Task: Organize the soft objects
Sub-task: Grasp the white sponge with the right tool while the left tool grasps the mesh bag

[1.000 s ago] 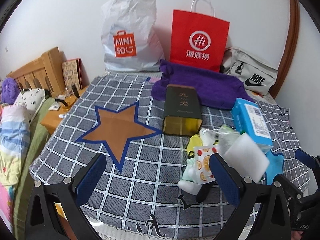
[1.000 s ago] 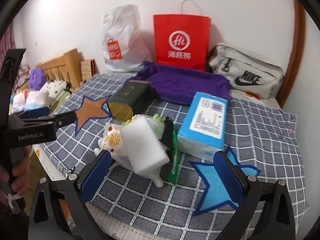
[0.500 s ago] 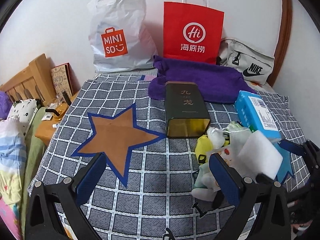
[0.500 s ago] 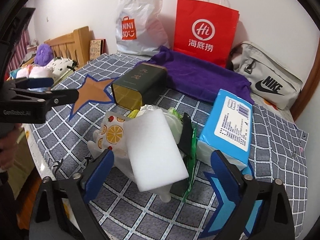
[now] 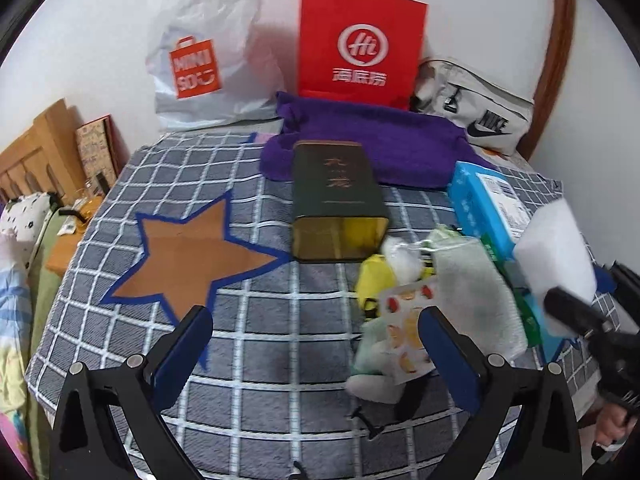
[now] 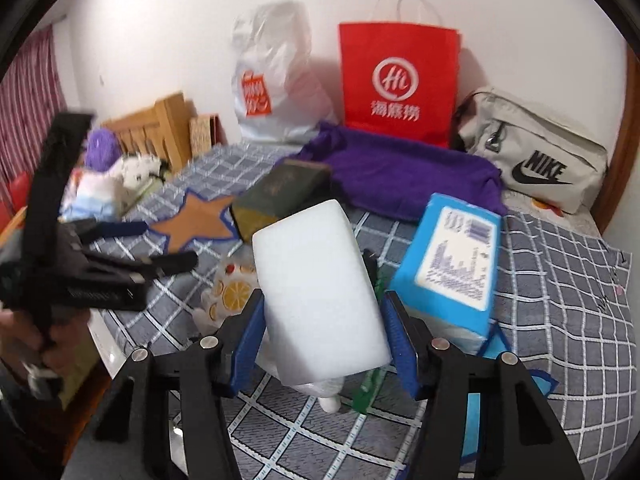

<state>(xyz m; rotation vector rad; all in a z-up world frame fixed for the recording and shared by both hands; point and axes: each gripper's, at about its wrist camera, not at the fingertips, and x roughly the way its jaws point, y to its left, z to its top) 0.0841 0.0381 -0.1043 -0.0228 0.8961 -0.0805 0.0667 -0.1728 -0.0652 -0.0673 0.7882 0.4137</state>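
Note:
My right gripper is shut on a white foam sponge and holds it above the pile; the sponge also shows in the left wrist view. Below lies a pile of soft items: a fruit-print pouch, a yellow item and a pale green cloth. A blue tissue pack lies to the right. A purple towel lies at the back. My left gripper is open and empty over the checked cover, left of the pile.
A dark green tin lies open-ended in the middle. A red paper bag, a white Miniso bag and a grey Nike bag stand by the wall. A wooden headboard and bedding are at the left.
My right gripper has closed on the white sponge and lifted it off the pile. My left gripper has moved closer to the tin and pile, staying open.

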